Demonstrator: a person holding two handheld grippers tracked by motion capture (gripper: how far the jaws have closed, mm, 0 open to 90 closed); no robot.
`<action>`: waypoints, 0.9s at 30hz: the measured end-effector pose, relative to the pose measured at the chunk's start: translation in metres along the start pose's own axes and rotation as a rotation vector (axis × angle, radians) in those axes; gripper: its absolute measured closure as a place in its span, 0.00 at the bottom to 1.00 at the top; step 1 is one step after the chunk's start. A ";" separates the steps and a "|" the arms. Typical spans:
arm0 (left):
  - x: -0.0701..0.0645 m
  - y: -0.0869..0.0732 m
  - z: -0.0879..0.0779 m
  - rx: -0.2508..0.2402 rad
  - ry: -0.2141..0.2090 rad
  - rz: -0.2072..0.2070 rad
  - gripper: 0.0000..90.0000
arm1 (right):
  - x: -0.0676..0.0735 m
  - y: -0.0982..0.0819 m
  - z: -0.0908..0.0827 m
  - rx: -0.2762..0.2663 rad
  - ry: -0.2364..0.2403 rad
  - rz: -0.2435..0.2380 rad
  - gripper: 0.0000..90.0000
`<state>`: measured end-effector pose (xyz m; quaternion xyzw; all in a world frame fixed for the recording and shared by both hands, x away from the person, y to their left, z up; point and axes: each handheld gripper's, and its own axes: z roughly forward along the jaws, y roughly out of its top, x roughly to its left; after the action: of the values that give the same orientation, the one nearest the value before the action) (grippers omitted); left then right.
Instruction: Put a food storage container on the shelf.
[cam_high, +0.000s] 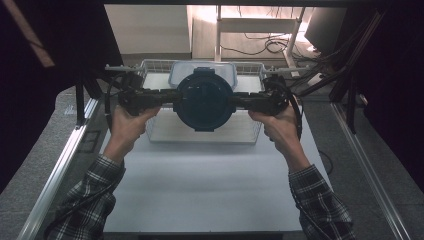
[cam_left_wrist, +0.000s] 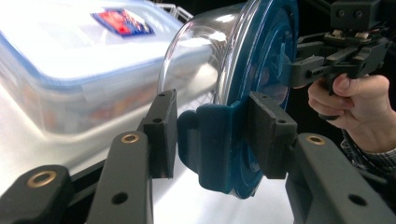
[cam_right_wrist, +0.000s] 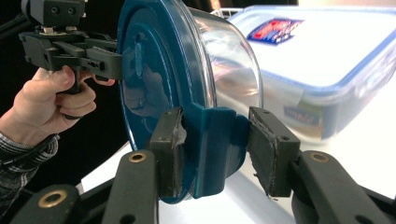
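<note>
A round clear container with a dark blue lid (cam_high: 204, 100) hangs over a wire basket (cam_high: 200, 141), lid up toward the high camera. My left gripper (cam_high: 172, 97) is shut on the lid's left latch tab (cam_left_wrist: 215, 144), with a black pad on each side of it. My right gripper (cam_high: 237, 100) is shut on the opposite latch tab (cam_right_wrist: 215, 140) in the same way. Each gripper view shows the other hand and its gripper beyond the lid. A rectangular clear box with a blue-rimmed lid (cam_high: 227, 70) lies in the basket just behind the round container.
The basket stands at the far middle of a white table surface (cam_high: 210, 185). Metal rails (cam_high: 65, 155) run along both sides. Cables and a white frame (cam_high: 280, 30) lie beyond the table's far edge. The rectangular box (cam_left_wrist: 84, 51) sits close under the round container.
</note>
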<state>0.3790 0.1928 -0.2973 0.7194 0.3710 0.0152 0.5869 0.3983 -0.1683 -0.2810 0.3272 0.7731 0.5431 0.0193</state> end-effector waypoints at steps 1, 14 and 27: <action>0.001 0.002 0.000 -0.004 -0.002 -0.001 0.63 | 0.000 0.003 0.000 -0.004 0.000 0.002 0.63; 0.006 0.045 -0.006 -0.043 -0.003 0.004 0.63 | -0.003 0.045 -0.002 -0.047 -0.005 -0.014 0.63; 0.025 0.076 0.001 -0.063 0.025 -0.005 0.62 | -0.022 0.075 0.009 -0.091 -0.009 0.005 0.63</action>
<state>0.4371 0.2035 -0.2427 0.6992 0.3796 0.0342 0.6049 0.4553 -0.1574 -0.2283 0.3304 0.7466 0.5763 0.0363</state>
